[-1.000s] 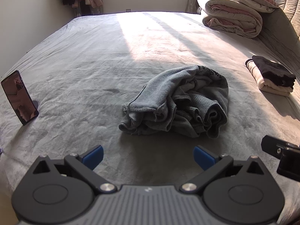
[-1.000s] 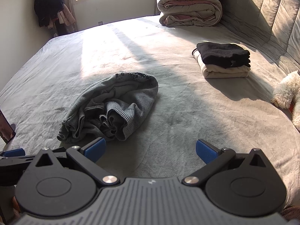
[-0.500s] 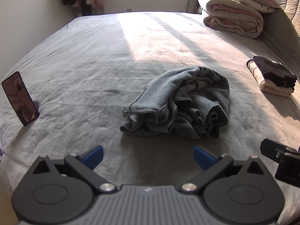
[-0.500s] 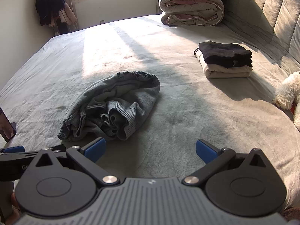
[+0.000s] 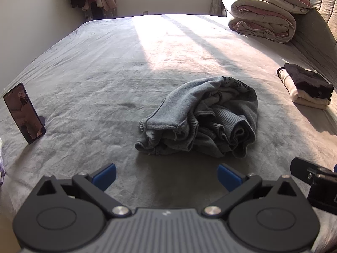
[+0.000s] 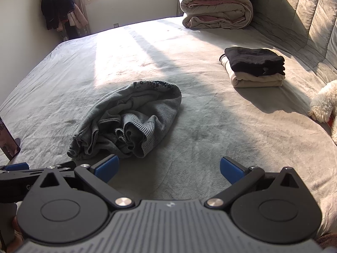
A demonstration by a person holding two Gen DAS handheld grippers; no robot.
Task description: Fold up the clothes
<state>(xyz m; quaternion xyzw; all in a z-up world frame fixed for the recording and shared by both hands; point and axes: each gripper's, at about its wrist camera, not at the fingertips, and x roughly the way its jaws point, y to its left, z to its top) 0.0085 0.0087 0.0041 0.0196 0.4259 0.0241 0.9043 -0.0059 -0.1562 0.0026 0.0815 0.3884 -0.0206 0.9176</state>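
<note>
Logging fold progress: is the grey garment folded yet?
No. The grey garment lies crumpled in a heap, ribbed hem bunched; nothing grips it.

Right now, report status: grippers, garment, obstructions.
Left gripper open, empty. Right gripper open, empty. Grey sweater crumpled on bed, untouched, just ahead of both. Nothing between grippers and sweater.

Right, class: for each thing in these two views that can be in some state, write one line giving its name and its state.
grey sweater: crumpled in a heap on the bed, unfolded, not held
black garment: folded, stacked on the beige one
beige garment: folded, bottom of the stack
quilt: rolled up by the headboard
phone: propped upright, screen lit
left gripper: open, empty
right gripper: open, empty
</note>
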